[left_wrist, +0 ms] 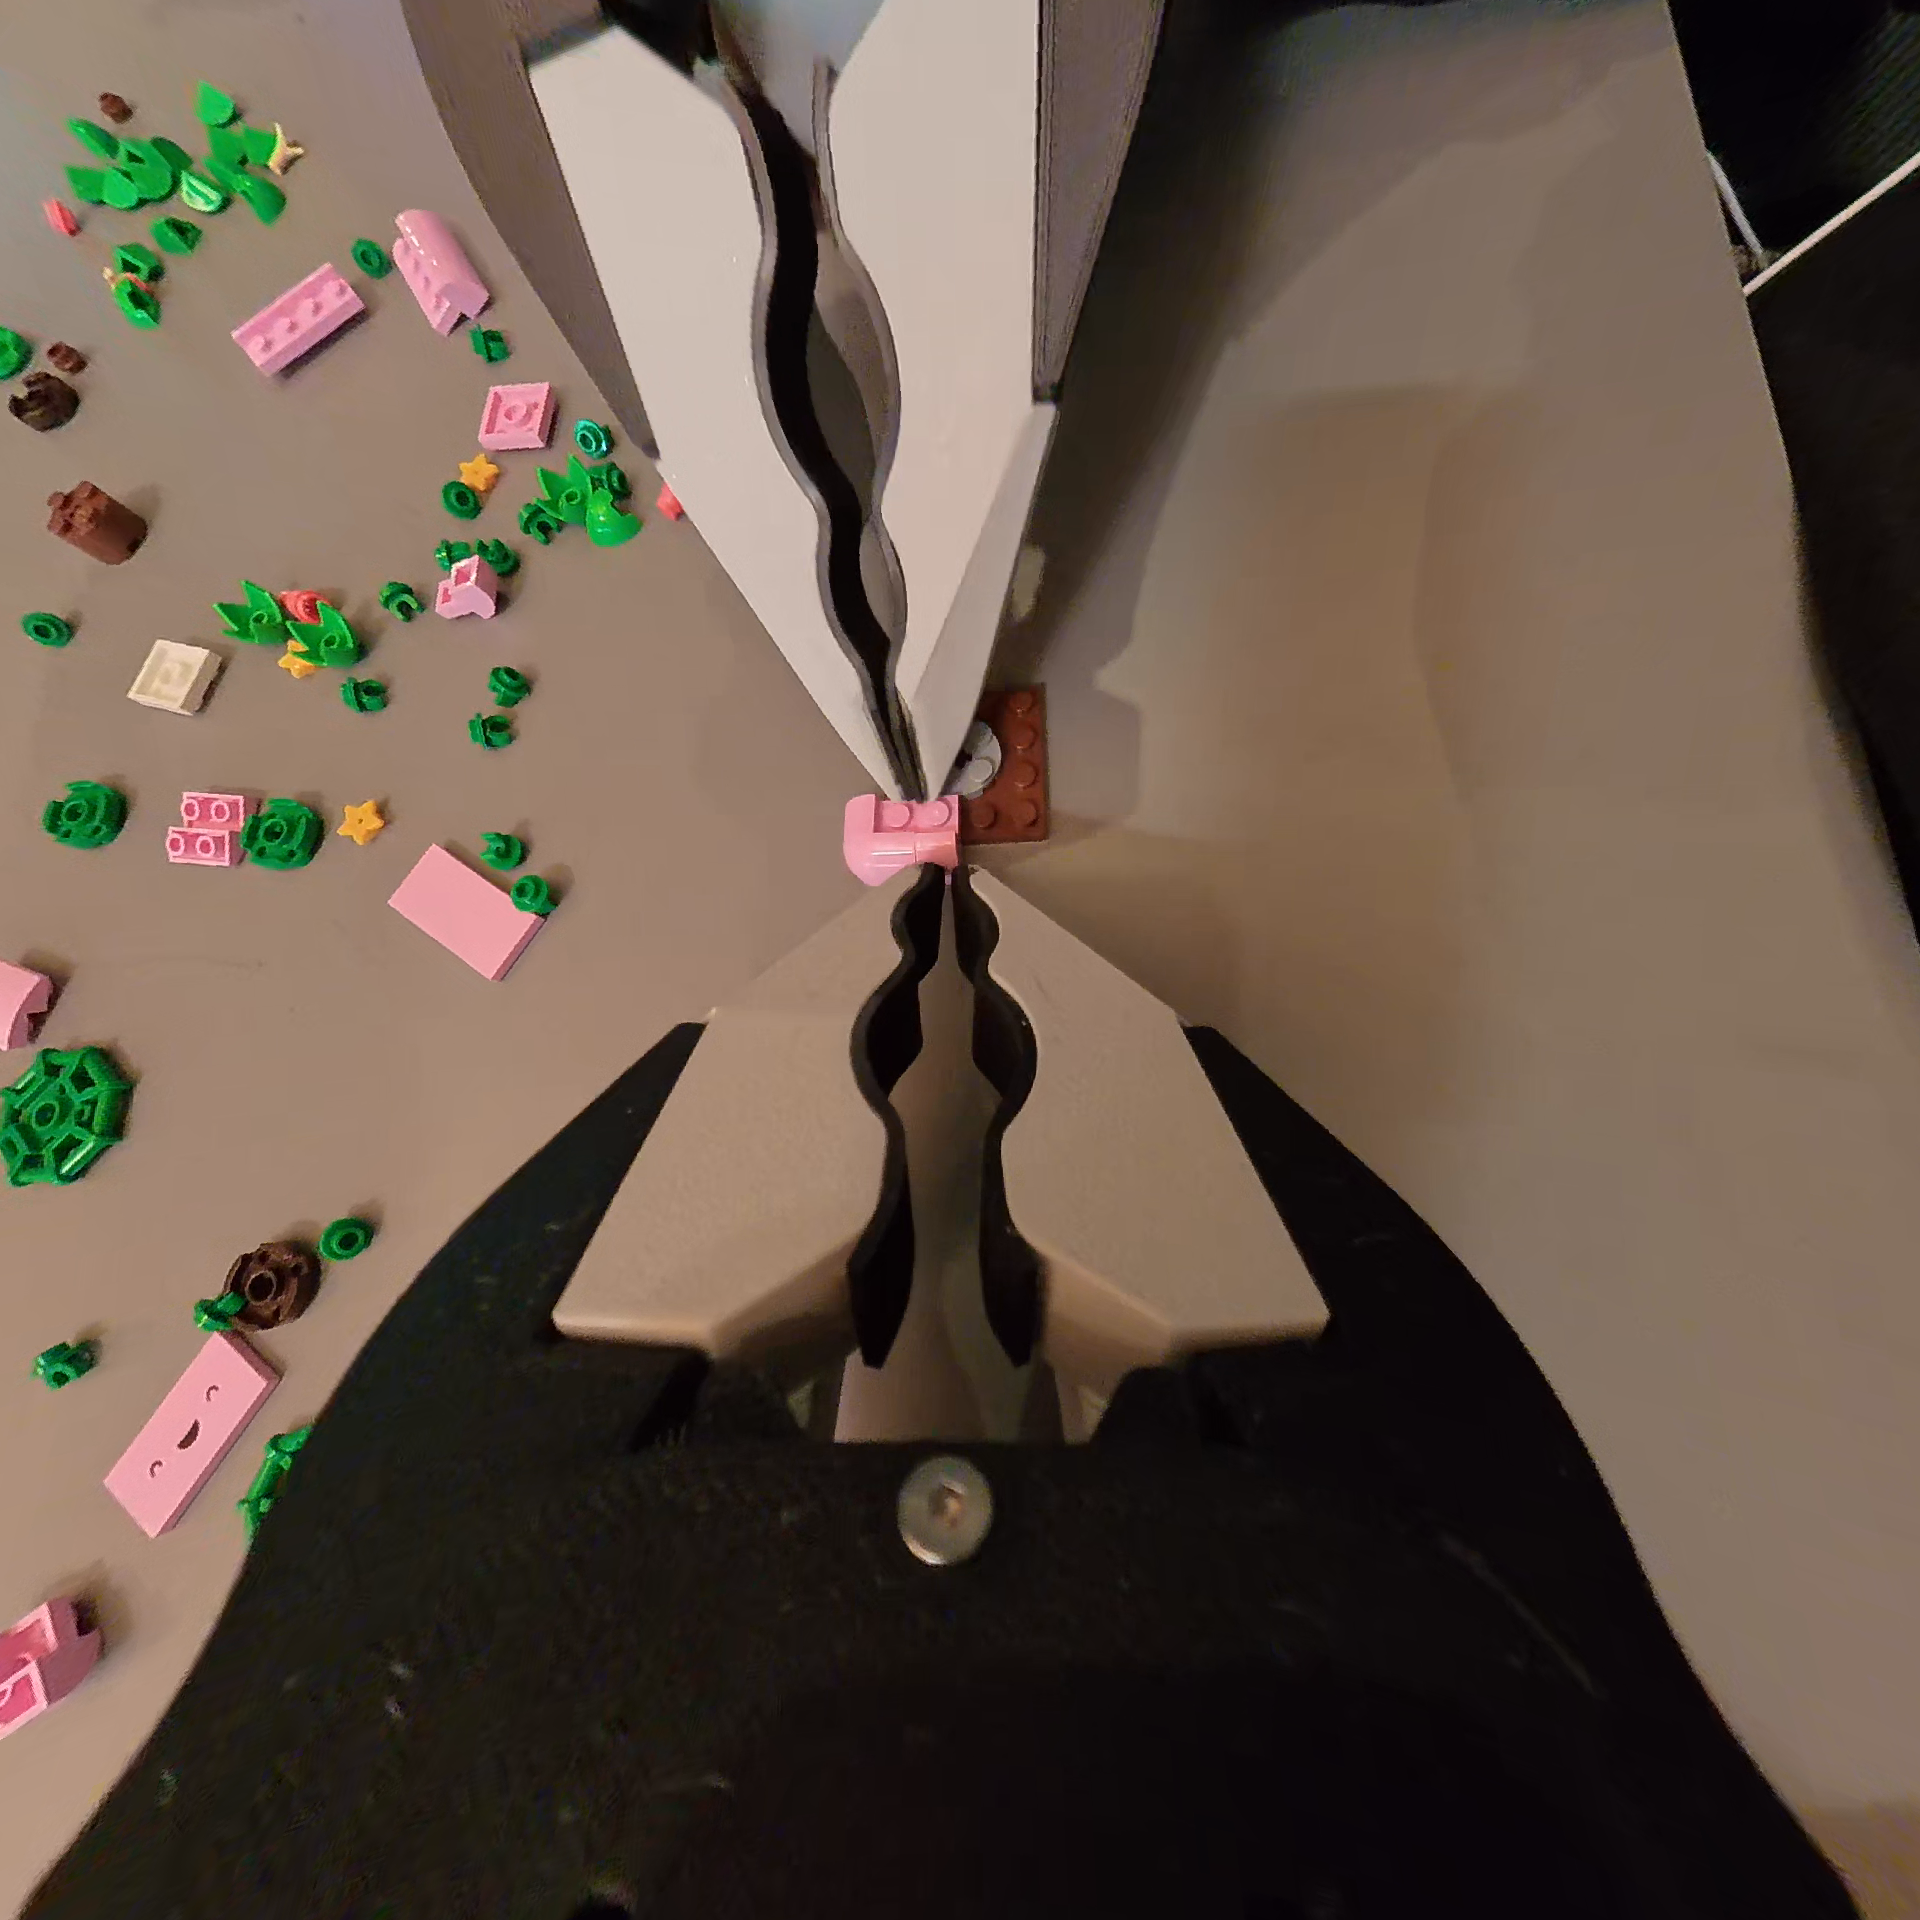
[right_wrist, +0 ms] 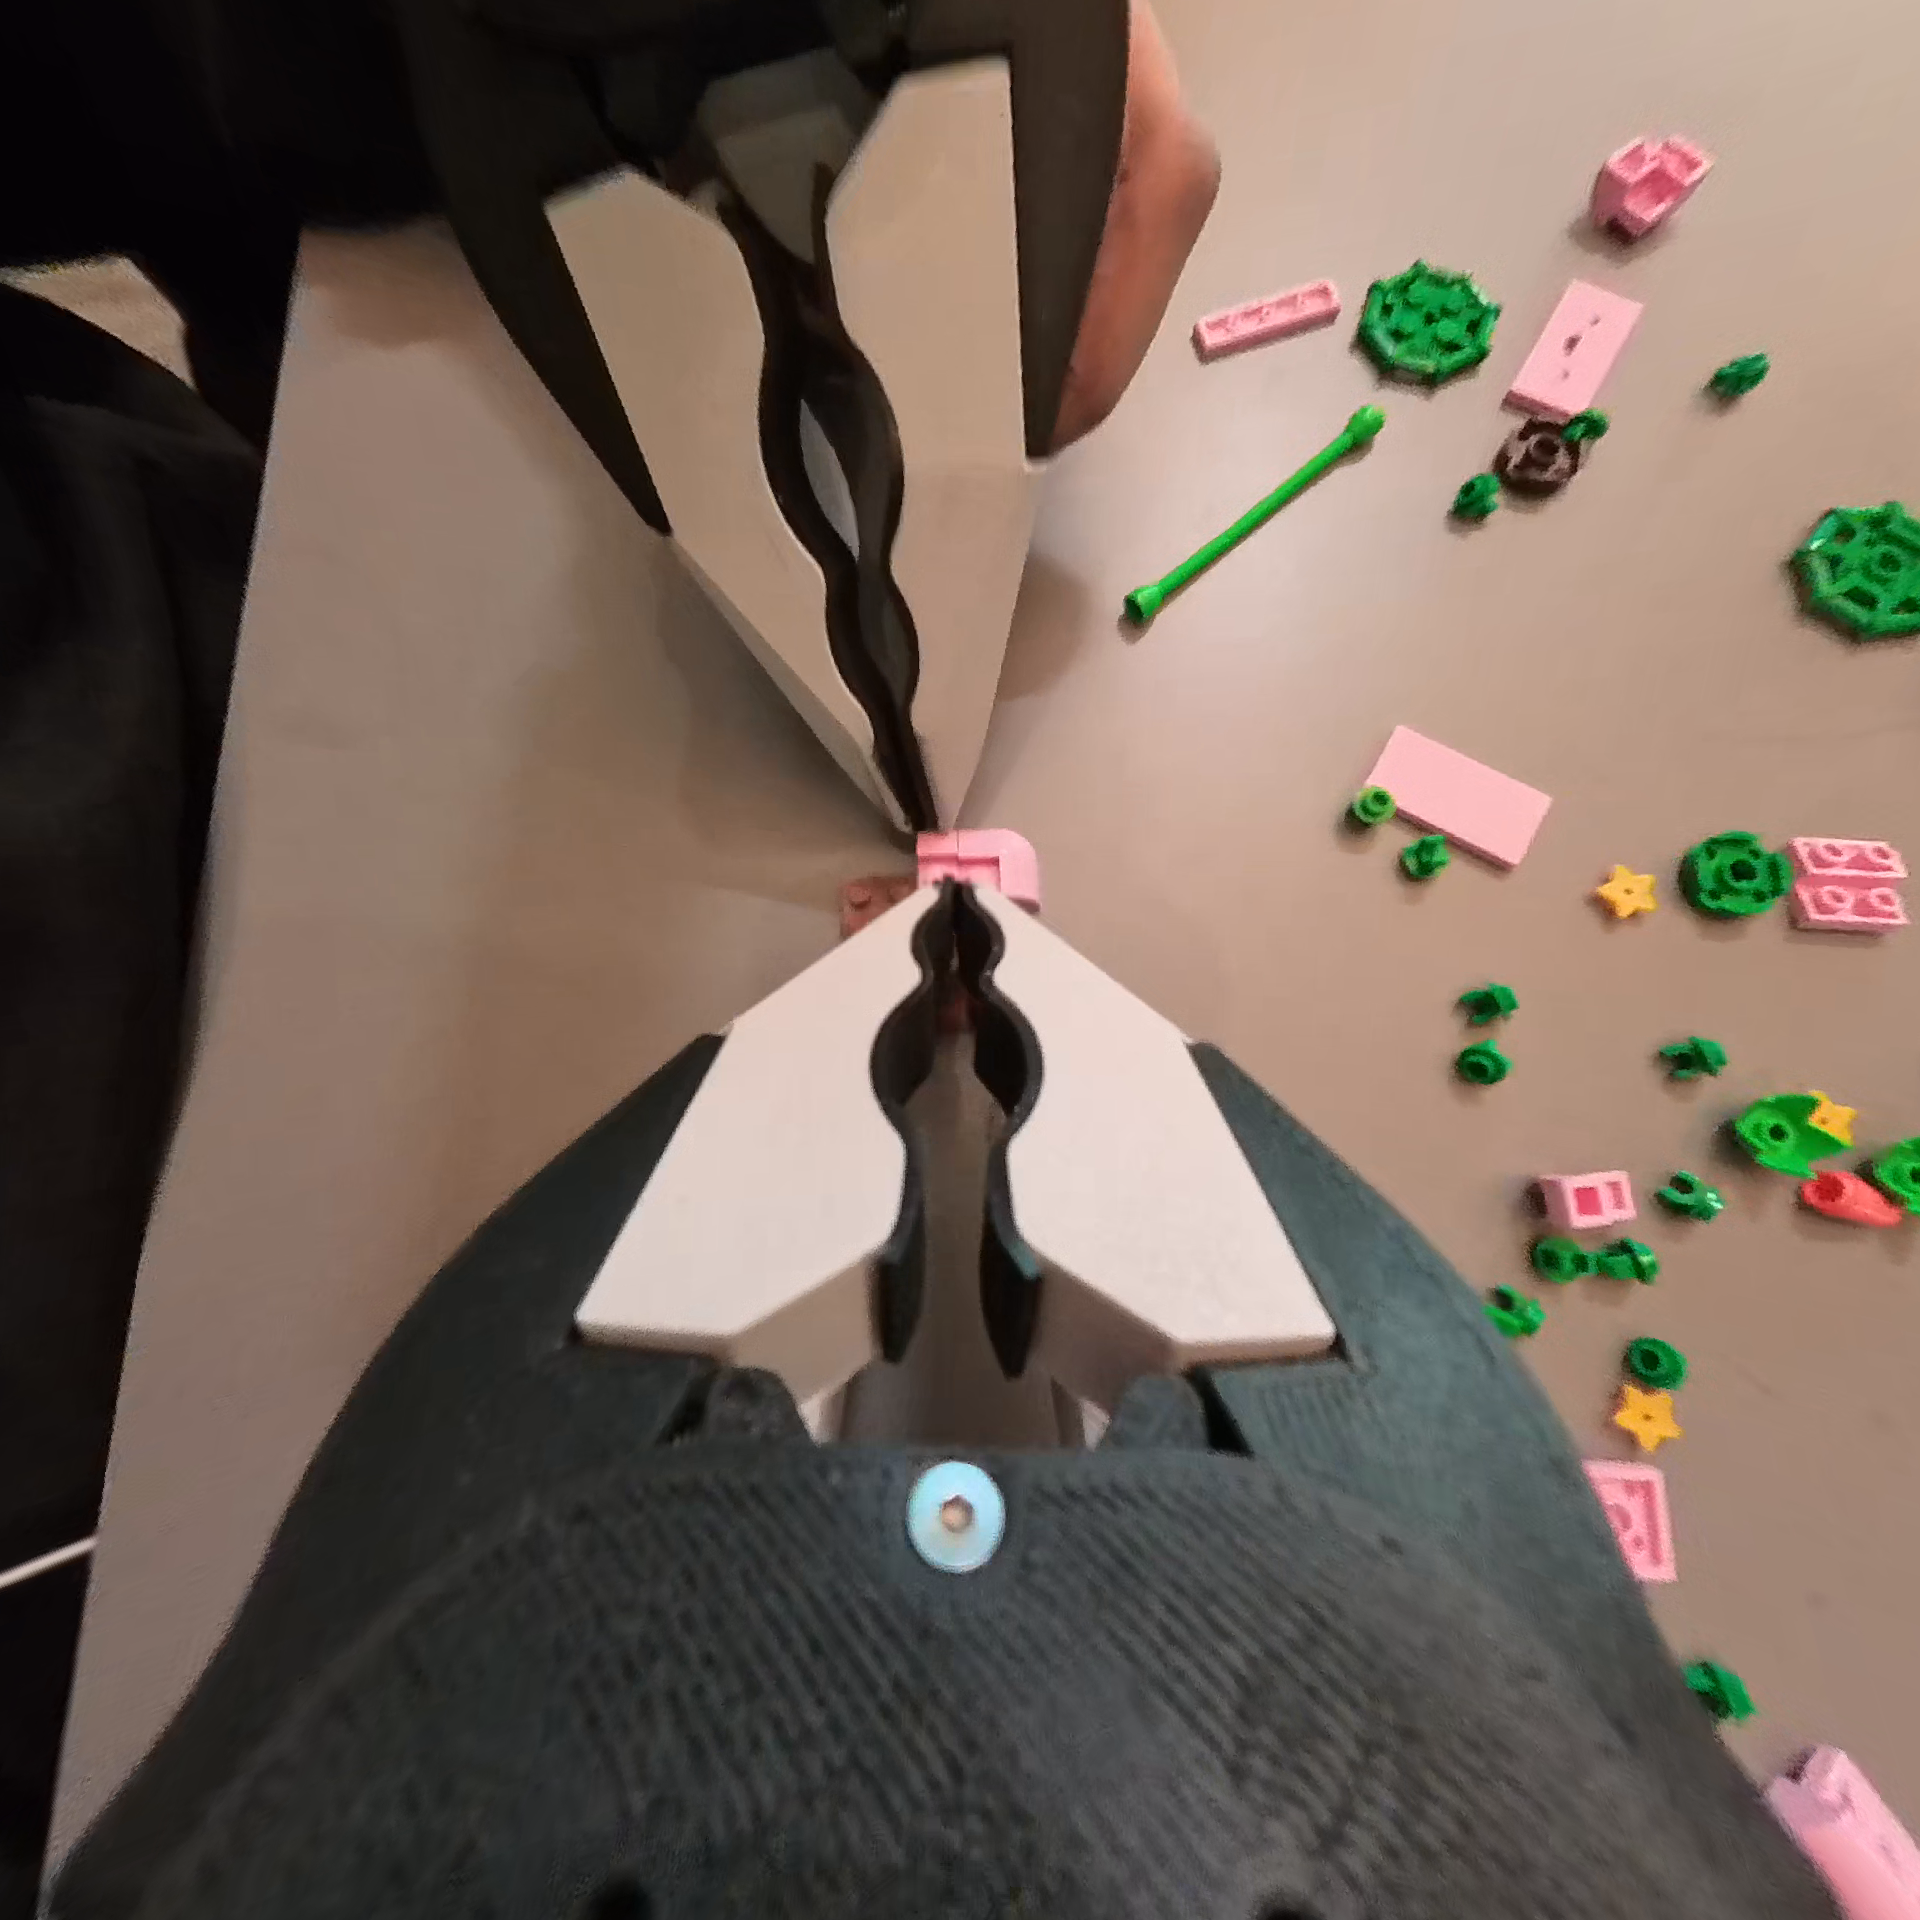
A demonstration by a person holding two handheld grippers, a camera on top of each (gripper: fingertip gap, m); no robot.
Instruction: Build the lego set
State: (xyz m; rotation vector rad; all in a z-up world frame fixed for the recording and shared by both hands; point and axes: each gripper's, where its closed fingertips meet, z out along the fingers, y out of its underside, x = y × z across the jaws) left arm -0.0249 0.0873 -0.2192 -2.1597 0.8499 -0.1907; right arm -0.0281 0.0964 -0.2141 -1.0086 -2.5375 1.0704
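A small pink brick assembly [left_wrist: 899, 840] with a curved end sits on the table against a brown studded plate [left_wrist: 1023, 769] that carries a light grey round piece. My left gripper [left_wrist: 940, 883] is shut, its tips touching the pink assembly's near edge. My right gripper [left_wrist: 914, 784] comes in from the far side, also shut, with its tips on the pink studs. In the right wrist view the right gripper [right_wrist: 951, 894] is shut against the pink assembly [right_wrist: 982, 857], and the left gripper [right_wrist: 928, 821] meets it from the opposite side. The brown plate [right_wrist: 868, 896] is mostly hidden there.
Loose pieces lie to one side: a flat pink tile [left_wrist: 468, 909], a pink tile with a face [left_wrist: 192, 1434], green studs and leaves [left_wrist: 275, 831], a brown cylinder [left_wrist: 96, 520] and a green rod [right_wrist: 1252, 514]. The table edge [left_wrist: 1745, 312] runs at the right. Less than 4 cm separates the two grippers' tips. The flat pink tile [left_wrist: 468, 909] lies around 9 cm away from my right fingertips. The right camera catches it too, in the right wrist view [right_wrist: 1446, 793].
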